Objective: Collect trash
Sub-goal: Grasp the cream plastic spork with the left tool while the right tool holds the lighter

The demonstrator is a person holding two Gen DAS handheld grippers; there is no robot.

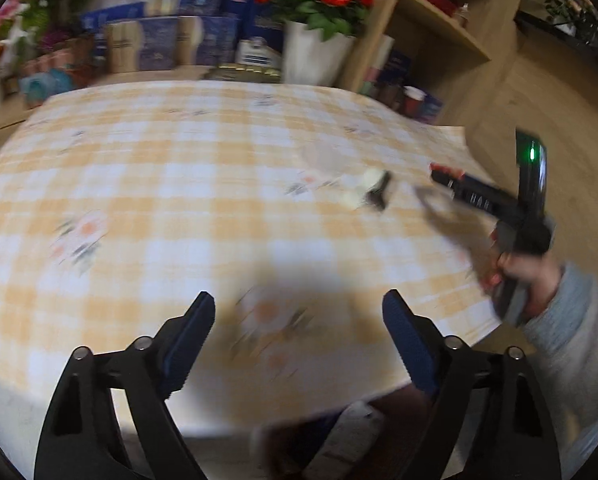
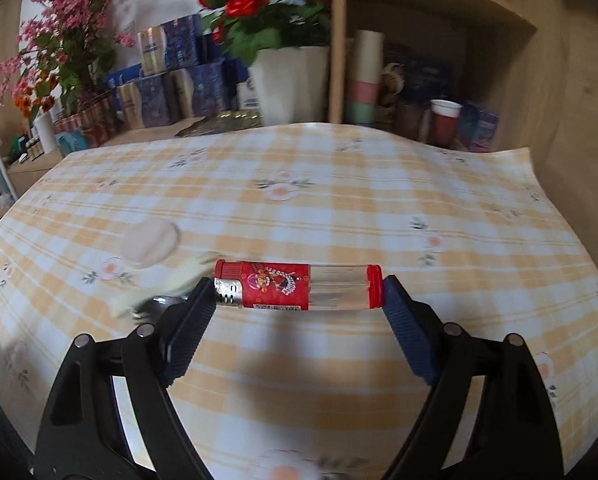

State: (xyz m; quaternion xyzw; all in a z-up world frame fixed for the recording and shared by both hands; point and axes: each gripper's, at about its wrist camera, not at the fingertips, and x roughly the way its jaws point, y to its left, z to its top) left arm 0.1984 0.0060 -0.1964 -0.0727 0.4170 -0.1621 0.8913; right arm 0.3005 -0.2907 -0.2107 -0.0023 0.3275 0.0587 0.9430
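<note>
Right gripper [image 2: 297, 300] is gripping a red lighter [image 2: 298, 286] end to end: the lighter's long axis is running crosswise between the fingers [image 2: 187, 330], metal head against the left pad, red base cap against the right one. The fingers are spread fairly wide, as wide as the lighter is long. The shadow sitting apart beneath it suggests the lighter is hanging just above the checked tablecloth [image 2: 339, 200], though contact can't be ruled out.

Left gripper [image 1: 299, 316] is hovering over the near table edge, fingers wide apart and carrying nothing. Motion blur is smearing most of that view.

Just left of the right gripper, partly behind its left finger, a pale crumpled scrap with a dark metallic bit [image 2: 155, 288] is lying on the cloth; too blurred to name. From the left wrist view the same scrap [image 1: 369, 190] is sitting right of centre, just ahead of the right gripper's tip, so the right hand [image 1: 527, 276] is nearer to it, but that gripper is occupied. The free left gripper is probably the one to take it.

Slightly farther, a round translucent disc [image 2: 151, 242] is lying flat, maybe a lid.

No bin or trash container is showing in either view, so the drop-off for the lighter can't be placed.

Beyond the table: a white pot of red flowers [image 2: 291, 80], and a wooden shelf [image 2: 419, 60] holding stacked cups [image 2: 365, 80] and a red cup [image 2: 445, 122].
</note>
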